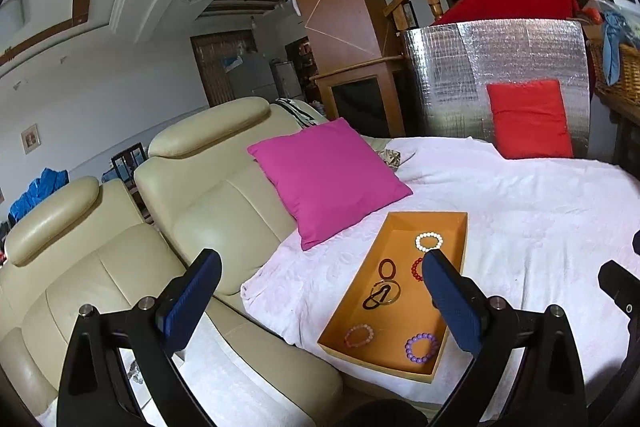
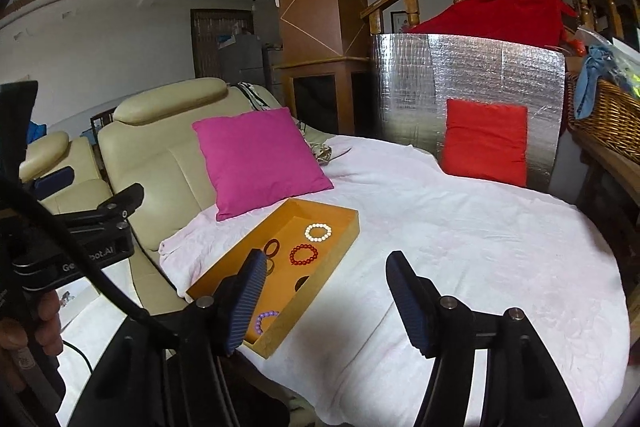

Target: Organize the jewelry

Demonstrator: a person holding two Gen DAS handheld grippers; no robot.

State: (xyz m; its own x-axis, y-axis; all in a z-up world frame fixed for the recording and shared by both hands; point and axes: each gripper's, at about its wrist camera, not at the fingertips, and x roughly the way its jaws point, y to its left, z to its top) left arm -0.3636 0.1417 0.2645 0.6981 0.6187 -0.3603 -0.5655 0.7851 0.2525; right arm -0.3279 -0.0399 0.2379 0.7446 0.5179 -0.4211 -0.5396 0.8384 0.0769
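An orange tray (image 1: 400, 235) (image 2: 344, 227) lies on the white cloth. It holds a white bead bracelet (image 1: 429, 241) (image 2: 318, 231), a red bead bracelet (image 2: 303, 254), partly hidden in the left wrist view (image 1: 416, 269), a brown ring (image 1: 387, 268), a gold bangle with a black hair tie (image 1: 382, 295), a pink bracelet (image 1: 359, 335) and a purple bracelet (image 1: 421, 347) (image 2: 265, 321). My left gripper (image 1: 320, 271) is open and empty, above the tray's left side. My right gripper (image 2: 326, 271) is open and empty, above the tray's right edge.
A magenta pillow (image 1: 328, 179) leans by the tray's far end. A red pillow (image 2: 486, 141) stands against a silver foil panel (image 2: 460, 83). Beige leather seats (image 1: 120, 267) are at the left. A wicker basket (image 2: 608, 115) is at the right.
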